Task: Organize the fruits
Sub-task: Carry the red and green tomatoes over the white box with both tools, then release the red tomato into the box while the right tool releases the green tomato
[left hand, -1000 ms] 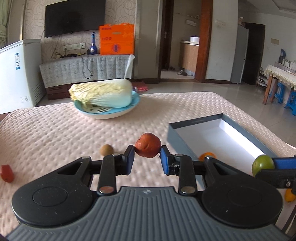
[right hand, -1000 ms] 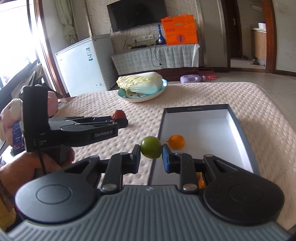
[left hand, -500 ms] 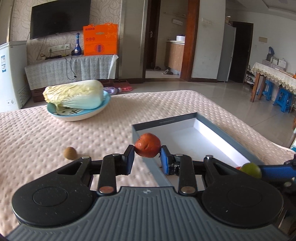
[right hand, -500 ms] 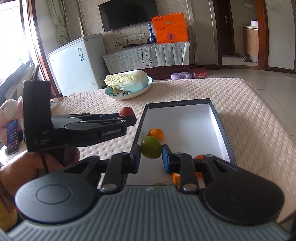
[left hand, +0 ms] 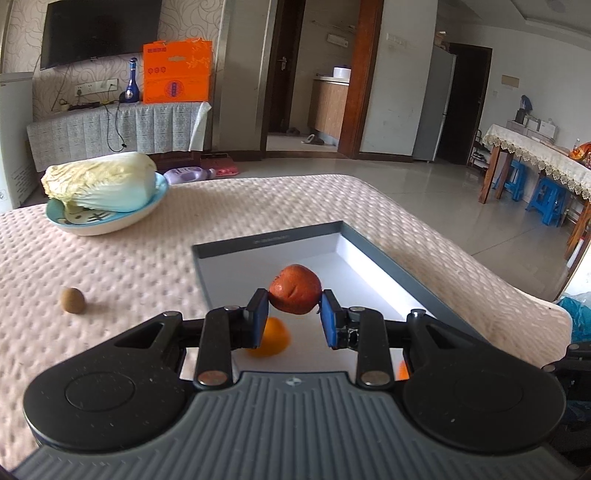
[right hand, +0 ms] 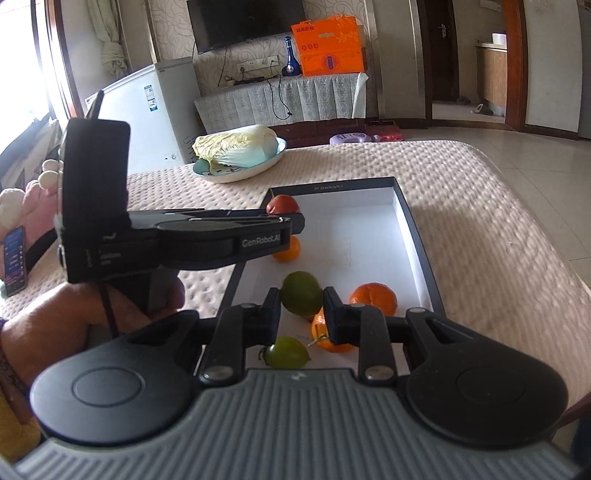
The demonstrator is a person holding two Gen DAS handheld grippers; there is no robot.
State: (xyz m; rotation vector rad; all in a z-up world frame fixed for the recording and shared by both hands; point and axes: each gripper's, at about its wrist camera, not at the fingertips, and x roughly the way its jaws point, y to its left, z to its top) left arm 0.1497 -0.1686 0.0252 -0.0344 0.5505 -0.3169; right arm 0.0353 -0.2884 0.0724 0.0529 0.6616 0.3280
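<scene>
Home living room; wall TV (left hand: 99,31), chest freezer (right hand: 147,107), draped sideboard (left hand: 114,129); doorway to kitchen (left hand: 325,110); fridge (left hand: 437,107); lace-covered table (left hand: 535,151) with blue stools (left hand: 550,199).

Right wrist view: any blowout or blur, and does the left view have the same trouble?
Right wrist view: the window at far left is blown out white, and the cabbage beyond looks soft. Left wrist view: evenly lit, with a bright strip along the box inner wall; the orange under the tongs is smeared. Both bend straight lines at the edges.
</scene>
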